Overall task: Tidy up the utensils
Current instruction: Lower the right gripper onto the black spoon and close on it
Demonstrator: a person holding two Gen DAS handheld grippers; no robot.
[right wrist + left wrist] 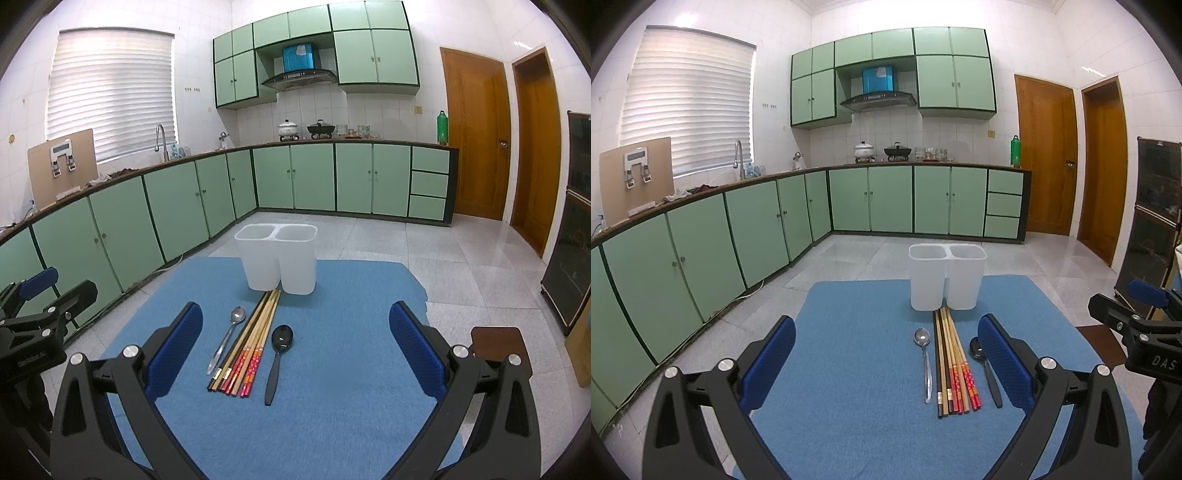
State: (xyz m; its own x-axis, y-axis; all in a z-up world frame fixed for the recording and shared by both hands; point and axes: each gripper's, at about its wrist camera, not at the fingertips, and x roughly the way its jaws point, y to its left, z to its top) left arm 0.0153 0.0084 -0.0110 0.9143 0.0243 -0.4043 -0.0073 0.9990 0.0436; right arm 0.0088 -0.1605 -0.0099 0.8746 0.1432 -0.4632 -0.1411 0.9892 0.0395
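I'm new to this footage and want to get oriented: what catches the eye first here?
A white two-compartment holder stands upright at the far side of the blue mat, both compartments empty. Just in front of it lie a bundle of chopsticks, flanked by a silver spoon and a black spoon. Both grippers hover open, holding nothing.

A white two-compartment utensil holder (pixel 277 258) stands upright at the mat's 12 o'clock edge, both compartments empty. Just before it lies a tight bundle of chopsticks (pixel 246 347), tips touching the holder's base. A metal spoon (pixel 227 338) lies at their 9 o'clock, a black spoon (pixel 277 360) at 3 o'clock, bowls toward the holder.
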